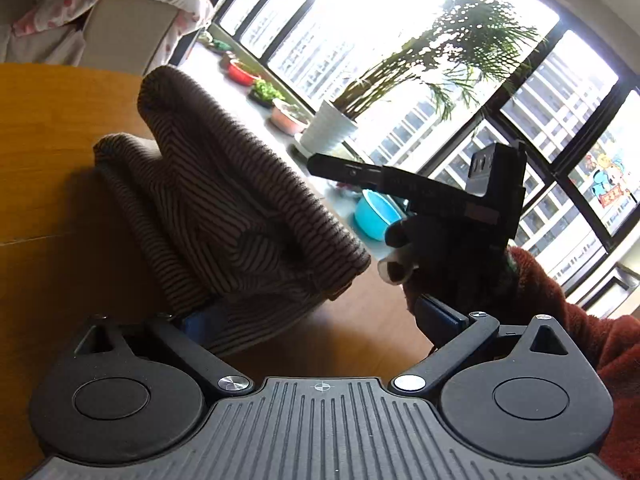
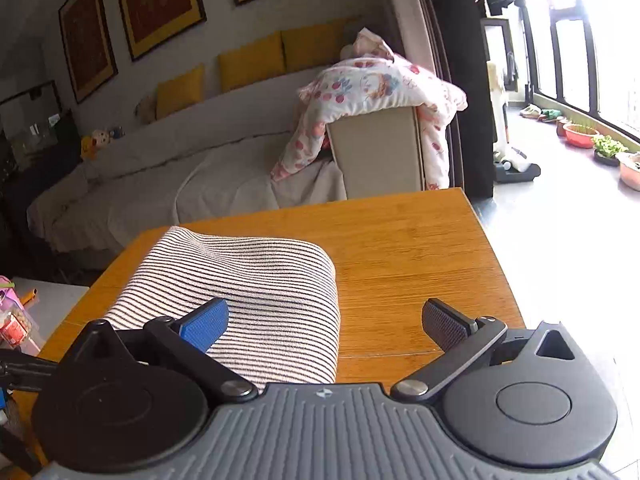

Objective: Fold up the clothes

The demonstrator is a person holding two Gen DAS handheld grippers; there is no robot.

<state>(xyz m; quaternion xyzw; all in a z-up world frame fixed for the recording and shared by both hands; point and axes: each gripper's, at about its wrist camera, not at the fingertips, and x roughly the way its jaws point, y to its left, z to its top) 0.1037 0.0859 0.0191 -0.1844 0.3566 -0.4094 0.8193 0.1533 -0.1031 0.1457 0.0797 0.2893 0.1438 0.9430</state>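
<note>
1. L gripper point(image 1: 320, 320): jaws spread wide. Its left finger is partly buried under the hem of the striped garment point(image 1: 224, 200), blue pad just peeking out. Right finger point(image 1: 444, 320) is out in the open, nothing between the two.
2. R gripper point(image 2: 324, 320): also spread wide, clamping nothing. Blue-padded left finger point(image 2: 204, 324) is over the near end of the garment; can't tell if it touches. Black-padded right finger point(image 2: 444, 324) is over bare wood.
3. Striped garment: folded into a thick bundle, lying on the wooden table point(image 2: 420, 248). In the R wrist view it sits on the left half of the top, running from the near edge toward the far-left corner; the right half is bare wood. In the L wrist view the rolled folds bulge up just past the left finger, with a second fold lower down beside it.
4. L wrist view, right side: a gloved hand point(image 1: 452, 264) with a red fuzzy sleeve point(image 1: 568, 308) holds the R gripper point(image 1: 420, 188) off the table edge, well clear of the garment.
5. Beyond the table, R wrist view: sofa point(image 2: 160, 184) with yellow cushions point(image 2: 252, 64), floral blanket point(image 2: 380, 88) draped over a box, framed pictures point(image 2: 160, 4) on the wall.
6. Farthest, L wrist view: white pot with palm point(image 1: 328, 128), blue basin point(image 1: 376, 216), big windows point(image 1: 400, 40).
</note>
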